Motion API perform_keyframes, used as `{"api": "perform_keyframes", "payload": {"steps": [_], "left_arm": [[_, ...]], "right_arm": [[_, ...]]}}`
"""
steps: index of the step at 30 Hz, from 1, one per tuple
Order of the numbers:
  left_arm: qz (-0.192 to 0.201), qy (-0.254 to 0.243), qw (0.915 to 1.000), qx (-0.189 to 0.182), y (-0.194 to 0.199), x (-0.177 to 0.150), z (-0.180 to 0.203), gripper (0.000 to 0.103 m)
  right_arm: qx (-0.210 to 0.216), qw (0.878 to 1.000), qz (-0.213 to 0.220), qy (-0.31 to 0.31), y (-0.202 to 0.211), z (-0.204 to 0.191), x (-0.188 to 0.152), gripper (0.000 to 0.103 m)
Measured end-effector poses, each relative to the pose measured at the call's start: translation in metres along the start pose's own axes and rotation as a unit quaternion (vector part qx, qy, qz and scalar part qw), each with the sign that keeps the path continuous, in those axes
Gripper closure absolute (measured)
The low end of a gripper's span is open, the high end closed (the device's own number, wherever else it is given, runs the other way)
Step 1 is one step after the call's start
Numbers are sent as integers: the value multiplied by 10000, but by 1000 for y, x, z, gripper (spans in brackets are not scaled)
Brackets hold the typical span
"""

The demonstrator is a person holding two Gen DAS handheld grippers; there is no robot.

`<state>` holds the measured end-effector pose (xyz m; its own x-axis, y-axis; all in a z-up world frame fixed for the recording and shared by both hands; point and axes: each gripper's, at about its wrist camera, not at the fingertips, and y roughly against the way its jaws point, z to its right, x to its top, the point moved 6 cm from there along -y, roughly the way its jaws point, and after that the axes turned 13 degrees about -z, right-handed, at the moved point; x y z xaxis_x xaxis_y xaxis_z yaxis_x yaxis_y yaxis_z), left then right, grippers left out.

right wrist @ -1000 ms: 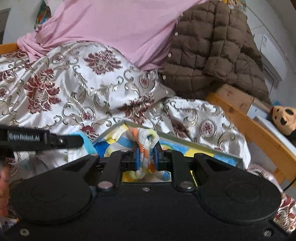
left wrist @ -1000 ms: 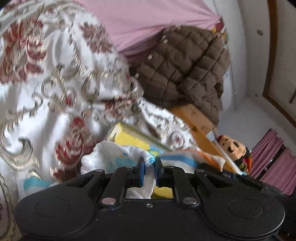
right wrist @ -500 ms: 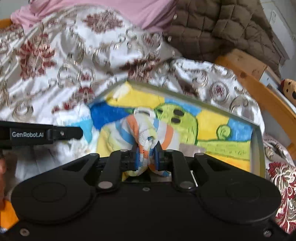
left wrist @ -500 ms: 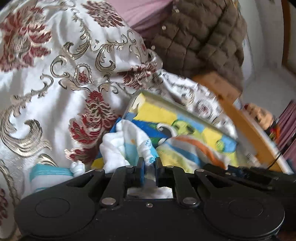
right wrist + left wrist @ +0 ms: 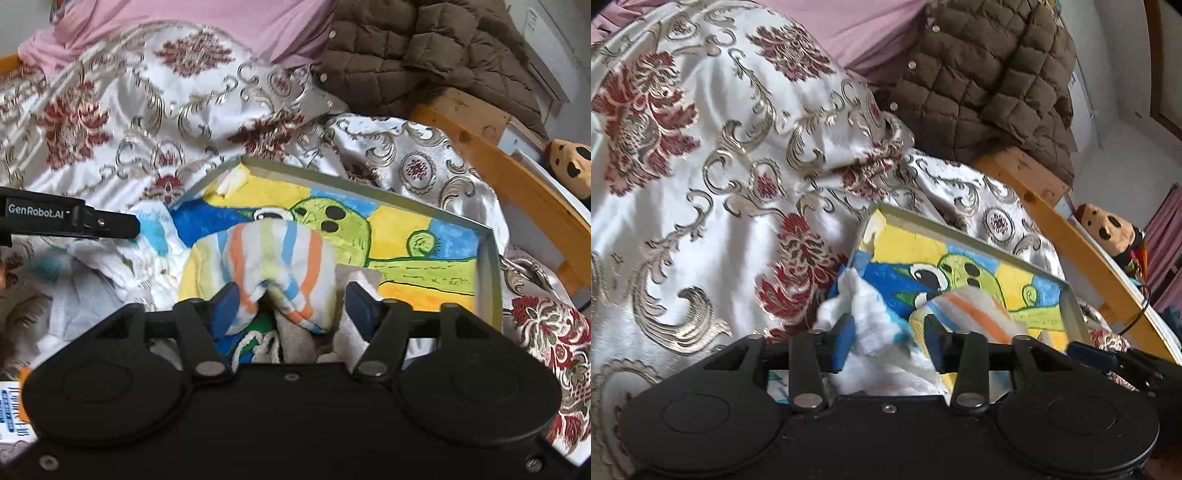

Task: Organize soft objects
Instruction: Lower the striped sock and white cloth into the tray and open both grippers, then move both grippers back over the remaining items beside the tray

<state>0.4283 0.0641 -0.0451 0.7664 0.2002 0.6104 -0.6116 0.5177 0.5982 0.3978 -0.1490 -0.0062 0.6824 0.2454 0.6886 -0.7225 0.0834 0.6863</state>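
A shallow box (image 5: 489, 254) with a painted green cartoon bottom lies on the bed; it also shows in the left wrist view (image 5: 960, 225). My right gripper (image 5: 291, 308) is open, its fingers on either side of a striped orange, blue and yellow cloth (image 5: 280, 258) lying in the box. My left gripper (image 5: 888, 338) is open around a white and blue cloth (image 5: 871, 314) at the box's left edge. The striped cloth (image 5: 975, 310) lies just right of it. The left gripper's arm (image 5: 70, 219) reaches in from the left in the right wrist view.
A white quilt (image 5: 720, 166) with red and gold flowers covers the bed. A brown quilted jacket (image 5: 990, 74) and a pink sheet (image 5: 203, 22) lie behind. A wooden bed rail (image 5: 1071, 236) runs at right, with a plush toy (image 5: 1108, 232) beyond it.
Both grippers have opened and let go of their cloths. The striped cloth now rests in the box, and the white and blue cloth lies at its left edge.
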Motion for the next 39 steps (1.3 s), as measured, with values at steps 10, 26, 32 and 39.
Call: {"api": "perform_keyframes", "payload": {"steps": [10,26,32,39], "left_arm": [[-48,-283,9995,107,15,-14,29,33],[133,-736,9969,253,79,-45,102,10],[291,-1042,9927,525,106,-66,128,2],[414,-1253,9895,595,130,-87,152,1]], "right_arm": [[106,9985,507,-170,51,18,-4,6],[330,9880,1256,-833,145,67,-46,1],[301,9841,1455,-972,179,87,-72,1],[305,9788,1515,-1341,206,109,-107,1]]}}
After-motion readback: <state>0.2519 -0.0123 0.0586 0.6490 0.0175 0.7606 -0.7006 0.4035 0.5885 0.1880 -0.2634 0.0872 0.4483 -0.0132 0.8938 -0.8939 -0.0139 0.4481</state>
